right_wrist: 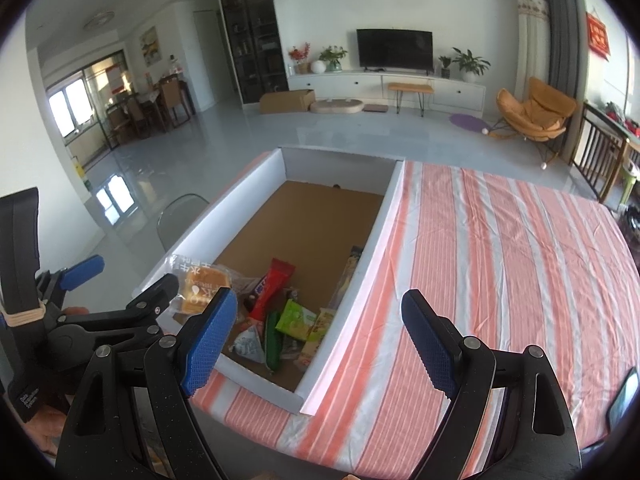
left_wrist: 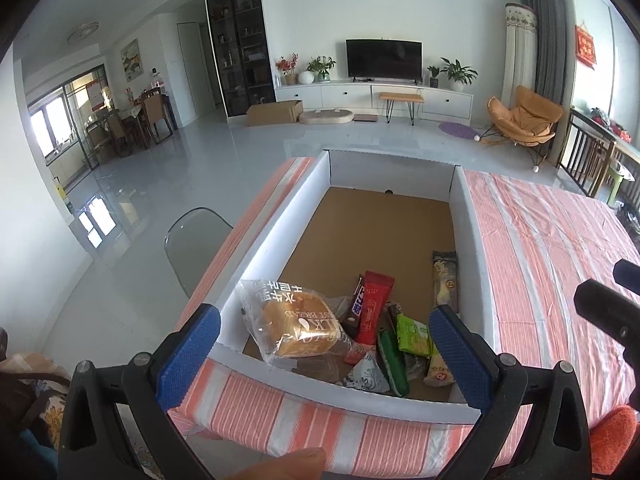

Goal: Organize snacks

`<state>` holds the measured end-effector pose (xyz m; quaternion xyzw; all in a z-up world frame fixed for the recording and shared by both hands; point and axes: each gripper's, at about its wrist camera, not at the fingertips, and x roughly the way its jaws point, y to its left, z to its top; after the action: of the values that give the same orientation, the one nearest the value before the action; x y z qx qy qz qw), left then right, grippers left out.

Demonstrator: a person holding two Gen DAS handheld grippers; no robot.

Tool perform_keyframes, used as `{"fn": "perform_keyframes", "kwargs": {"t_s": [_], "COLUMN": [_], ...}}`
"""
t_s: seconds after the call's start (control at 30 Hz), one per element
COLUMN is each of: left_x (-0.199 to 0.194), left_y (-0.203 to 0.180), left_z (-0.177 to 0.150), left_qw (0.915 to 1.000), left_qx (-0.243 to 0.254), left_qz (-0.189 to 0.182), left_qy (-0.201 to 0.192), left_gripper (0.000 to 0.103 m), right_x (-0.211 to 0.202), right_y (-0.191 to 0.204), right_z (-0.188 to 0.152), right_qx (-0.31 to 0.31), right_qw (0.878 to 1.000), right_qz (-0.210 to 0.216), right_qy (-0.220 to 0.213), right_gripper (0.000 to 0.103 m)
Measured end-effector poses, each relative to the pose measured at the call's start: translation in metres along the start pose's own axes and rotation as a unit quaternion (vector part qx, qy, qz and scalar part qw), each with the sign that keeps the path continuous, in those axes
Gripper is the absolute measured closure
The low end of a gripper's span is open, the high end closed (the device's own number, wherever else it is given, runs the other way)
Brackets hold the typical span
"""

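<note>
A white-walled box [left_wrist: 276, 236] with a brown cardboard floor sits on the left part of the tabletop [left_wrist: 552, 240], which is covered by an orange-and-white striped cloth. All the snacks lie in the box's near end; its far half is bare cardboard. At the near left, a clear bag of toast bread [left_wrist: 298, 326] leans against the left wall. Just right of it a red wrapped bar [left_wrist: 372, 304] points away toward the far end, overlapping a dark chocolate bar [left_wrist: 357, 303]. Nearer lie a light green packet [left_wrist: 412, 334], a dark green stick-shaped pack [left_wrist: 394, 364], a grey triangular pouch [left_wrist: 366, 376] and a yellow packet [left_wrist: 438, 370]. A long pale packet [left_wrist: 445, 278] rests along the right wall, apart from the heap.

The left gripper [left_wrist: 324, 356] hangs over the box's near end, its blue-padded fingers spread wide and holding nothing; the heap shows between them. The right gripper [right_wrist: 320, 344] is also spread wide and empty, its left finger over the box's near edge and its right finger over the striped cloth.
</note>
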<state>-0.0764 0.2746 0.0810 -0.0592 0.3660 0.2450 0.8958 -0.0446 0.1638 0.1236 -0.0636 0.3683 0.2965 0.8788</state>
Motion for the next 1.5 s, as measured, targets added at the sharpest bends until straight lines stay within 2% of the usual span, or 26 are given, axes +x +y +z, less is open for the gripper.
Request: {"fn": "perform_keyframes", "kwargs": {"t_s": [0.23,0.5,0.67,0.9,1.27,1.5], "left_x": [0.0,-0.004,-0.007,-0.009,-0.005,-0.005], "left_y": [0.002,0.009,0.01,0.011,0.016,0.012], "left_z": [0.0,0.003,0.003,0.005,0.003,0.002], "left_qw": [0.9999,0.9997,0.9991,0.9989,0.9991,0.9996], "left_qx": [0.001,-0.012,-0.011,-0.013,-0.025,-0.011], "left_qz": [0.006,0.009,0.027,0.03,0.031,0.022], "left_qy": [-0.01,-0.019,-0.03,-0.035,-0.014,-0.012], "left_gripper": [0.0,0.0,0.0,0.0,0.0,0.0], "right_x": [0.002,0.001,0.0,-0.001,-0.002,0.001], "right_y": [0.0,0.001,0.002,0.004,0.011,0.013], "right_z": [0.001,0.0,0.001,0.001,0.002,0.002], "right_qx": [-0.003,-0.004,-0.007,-0.011,-0.019,-0.017], "right_qw": [1.0,0.999,0.999,0.998,0.998,0.999], "right_qz": [-0.007,-0.037,-0.047,-0.054,-0.053,-0.047], "right_qy": [-0.001,-0.006,-0.009,-0.014,-0.008,0.002], "right_gripper": [0.016,0.016,0.016,0.016,0.016,0.016]}}
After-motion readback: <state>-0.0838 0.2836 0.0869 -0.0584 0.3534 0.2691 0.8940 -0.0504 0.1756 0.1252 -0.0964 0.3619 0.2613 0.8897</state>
